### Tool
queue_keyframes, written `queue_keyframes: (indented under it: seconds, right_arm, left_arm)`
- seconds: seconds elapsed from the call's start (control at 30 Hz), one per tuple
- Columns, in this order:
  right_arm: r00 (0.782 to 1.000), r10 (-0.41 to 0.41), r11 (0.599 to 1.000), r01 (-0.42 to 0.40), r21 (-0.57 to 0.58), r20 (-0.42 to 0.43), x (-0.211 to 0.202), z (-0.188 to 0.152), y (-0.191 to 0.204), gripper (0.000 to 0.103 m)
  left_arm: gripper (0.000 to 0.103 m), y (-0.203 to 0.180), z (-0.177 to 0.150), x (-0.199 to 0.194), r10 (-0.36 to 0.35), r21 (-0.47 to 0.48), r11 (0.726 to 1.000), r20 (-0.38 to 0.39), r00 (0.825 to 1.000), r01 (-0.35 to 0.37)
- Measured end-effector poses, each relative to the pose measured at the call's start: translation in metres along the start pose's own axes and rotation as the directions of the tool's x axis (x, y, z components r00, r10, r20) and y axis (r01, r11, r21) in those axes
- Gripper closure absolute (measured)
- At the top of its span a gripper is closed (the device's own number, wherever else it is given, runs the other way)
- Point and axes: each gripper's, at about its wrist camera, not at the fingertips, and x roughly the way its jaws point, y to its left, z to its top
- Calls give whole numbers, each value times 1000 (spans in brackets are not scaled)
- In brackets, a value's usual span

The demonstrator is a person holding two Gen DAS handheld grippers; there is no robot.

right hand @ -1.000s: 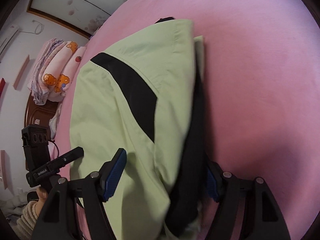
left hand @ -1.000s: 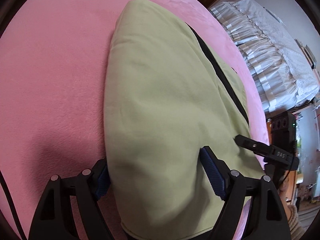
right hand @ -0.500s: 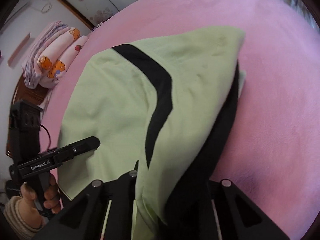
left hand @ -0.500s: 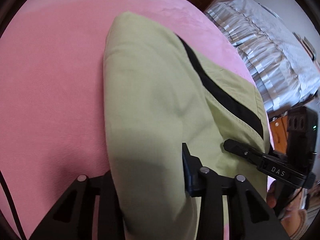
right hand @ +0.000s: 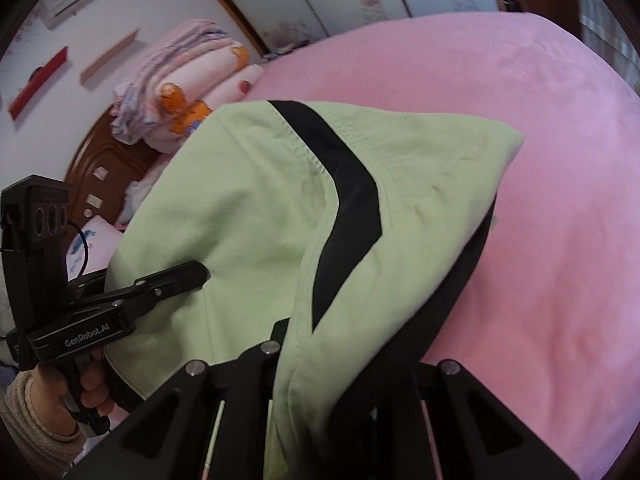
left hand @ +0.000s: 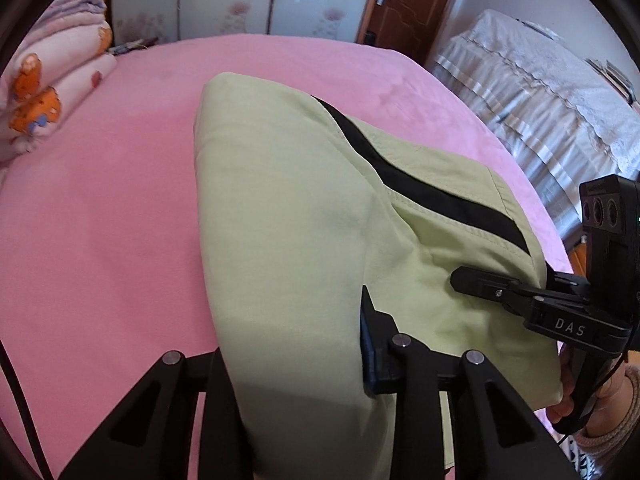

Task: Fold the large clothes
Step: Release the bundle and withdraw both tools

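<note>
A: Any writing to read?

B: Two bits. In the left wrist view the right gripper (left hand: 472, 278) carries "DAS" in white on its black side. In the right wrist view the left gripper (right hand: 188, 274) reads "GenRobot.AI".

A: And the garment?

B: A pale green garment (left hand: 288, 216) with a black stripe (left hand: 420, 188), lifted at its near edge off the pink bed (left hand: 100, 220), its far end resting on the cover. The left gripper's jaws have just been closing and now pinch a thick fold of the green cloth between them; one blue pad (left hand: 366, 344) presses its side. The right gripper's jaws have likewise just closed, nearly together, clamping green fabric along with a dark layer (right hand: 448, 288) beneath it.

A: What differs between the views?

B: The left one shows a brown door (left hand: 404, 4) and a second bed under a white frilled cover (left hand: 540, 92). The right one shows a stack of folded pink blankets (right hand: 188, 76) against a wooden headboard (right hand: 108, 152), wall shelves, and the person's hand (right hand: 80, 384) in a beige sleeve on the left gripper's handle.
</note>
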Motion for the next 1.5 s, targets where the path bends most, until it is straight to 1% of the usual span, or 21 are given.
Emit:
queue_keyframes:
  seconds: [0.17, 0.27, 0.37, 0.47, 0.53, 0.57, 0.6, 0.63, 0.67, 0.7, 0.73, 0.77, 0.8, 0.93, 1.1, 1.13, 1.2, 1.27, 1.33, 1.43, 1.5]
  right_arm:
    - [998, 31, 997, -27, -72, 55, 46, 71, 45, 92]
    - [996, 8, 995, 1, -97, 93, 82, 114, 60, 92]
    - [992, 6, 997, 3, -75, 124, 127, 150, 61, 92]
    - [990, 6, 1000, -5, -6, 141, 172, 172, 40, 91]
    - [993, -38, 999, 36, 23, 113, 212, 178, 16, 86]
    - [993, -83, 996, 81, 29, 81, 233, 177, 3, 77]
    - [985, -171, 984, 171, 40, 10, 259, 173, -13, 66]
    - [973, -222, 973, 225, 56, -58, 278, 168, -27, 63]
    - [974, -209, 974, 216, 73, -92, 288, 163, -37, 53]
    - [983, -160, 981, 169, 99, -88, 290, 155, -46, 48]
    - [988, -140, 984, 145, 102, -59, 286, 149, -50, 47]
    - [988, -149, 985, 151, 80, -37, 281, 145, -51, 42]
    - [987, -160, 985, 161, 60, -30, 279, 143, -50, 40]
    - [978, -208, 978, 209, -11, 21, 259, 141, -39, 40]
    - [964, -252, 965, 257, -46, 82, 222, 144, -13, 40]
    - [960, -266, 960, 272, -61, 88, 215, 145, -6, 40]
    - [953, -291, 951, 298, -81, 89, 199, 146, 8, 40]
    - [950, -297, 949, 305, -81, 96, 186, 148, 22, 40]
    - [947, -304, 947, 312, -74, 101, 163, 147, 31, 40]
    - [939, -326, 939, 335, -74, 111, 130, 140, 44, 40]
    - [929, -351, 930, 361, -77, 115, 109, 132, 52, 40]
  left_arm:
    - [74, 76, 69, -6, 66, 17, 998, 14, 998, -66]
    - [72, 126, 116, 12, 111, 37, 993, 24, 994, -111]
    - [69, 166, 160, 48, 147, 89, 985, 26, 989, -148]
    - [59, 220, 187, 99, 153, 66, 986, 17, 988, -153]
    - [40, 235, 189, 145, 233, 38, 972, 9, 972, -233]
    - [36, 250, 186, 178, 371, 12, 929, -21, 928, -371]
    - [35, 255, 179, 200, 482, 2, 876, -51, 875, -483]
    - [35, 263, 172, 220, 601, -1, 797, -81, 795, -603]
    - [35, 271, 164, 235, 672, -13, 737, -91, 735, -676]
    - [35, 274, 156, 238, 667, -58, 742, -40, 744, -668]
    - [32, 276, 151, 236, 667, -99, 742, 14, 745, -663]
    - [31, 277, 149, 235, 667, -119, 742, 32, 745, -659]
    - [31, 279, 147, 232, 657, -138, 750, 48, 752, -647]
    - [31, 280, 140, 210, 635, -205, 763, 58, 770, -613]
    - [31, 269, 106, 157, 570, -299, 793, 56, 820, -531]
    - [31, 266, 104, 149, 558, -306, 799, 57, 828, -518]
    - [31, 251, 102, 131, 517, -305, 826, 74, 853, -474]
    - [29, 236, 101, 115, 501, -288, 840, 87, 861, -459]
    - [23, 221, 96, 100, 485, -279, 850, 89, 870, -446]
    - [22, 197, 93, 74, 442, -273, 873, 88, 893, -405]
    - [22, 178, 89, 55, 397, -263, 892, 65, 916, -368]
